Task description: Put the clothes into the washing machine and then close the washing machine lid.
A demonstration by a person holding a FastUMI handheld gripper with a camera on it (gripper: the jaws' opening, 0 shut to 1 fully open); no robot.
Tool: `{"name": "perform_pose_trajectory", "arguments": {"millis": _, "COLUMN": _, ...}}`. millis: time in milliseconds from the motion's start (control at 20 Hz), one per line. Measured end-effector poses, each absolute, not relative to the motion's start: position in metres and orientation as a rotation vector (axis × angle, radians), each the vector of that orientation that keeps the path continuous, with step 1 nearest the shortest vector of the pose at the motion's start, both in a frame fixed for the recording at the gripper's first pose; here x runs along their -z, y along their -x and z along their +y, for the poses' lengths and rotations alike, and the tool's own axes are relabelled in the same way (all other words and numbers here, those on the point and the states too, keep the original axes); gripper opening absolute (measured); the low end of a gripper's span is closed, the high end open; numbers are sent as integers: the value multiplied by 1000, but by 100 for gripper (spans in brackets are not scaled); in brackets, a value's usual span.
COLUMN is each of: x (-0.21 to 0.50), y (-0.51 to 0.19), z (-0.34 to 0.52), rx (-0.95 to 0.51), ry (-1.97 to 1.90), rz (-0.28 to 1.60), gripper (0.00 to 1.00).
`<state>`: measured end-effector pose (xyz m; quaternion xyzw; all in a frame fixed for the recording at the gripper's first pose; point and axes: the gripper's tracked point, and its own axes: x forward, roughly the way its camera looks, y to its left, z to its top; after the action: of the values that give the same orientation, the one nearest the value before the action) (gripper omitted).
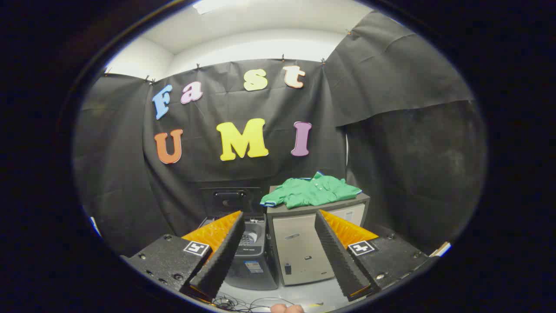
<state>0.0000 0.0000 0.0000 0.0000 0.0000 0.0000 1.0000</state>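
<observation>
A green polo shirt (313, 191) with blue-and-white trim lies crumpled on top of a grey cabinet (304, 250), beyond my fingers. To the cabinet's left stands a dark top-loading washing machine (254, 256) with its lid (230, 200) raised against the booth wall; the drum opening shows behind my left finger. My gripper (278, 221) is open, its orange and black fingers (221, 252) spread wide with nothing between them, well short of the shirt and the machine.
Black cloth walls close in the booth behind and on both sides. Thin cables (243, 302) lie on the pale floor below the fingers, and a fingertip of a person's hand (286, 308) shows at the bottom.
</observation>
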Motion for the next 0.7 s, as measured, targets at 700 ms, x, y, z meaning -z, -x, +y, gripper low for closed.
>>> {"name": "perform_pose_trajectory", "arguments": {"millis": 700, "x": 38, "y": 3, "z": 0, "rx": -21, "ry": 36, "rz": -41, "gripper": 100}}
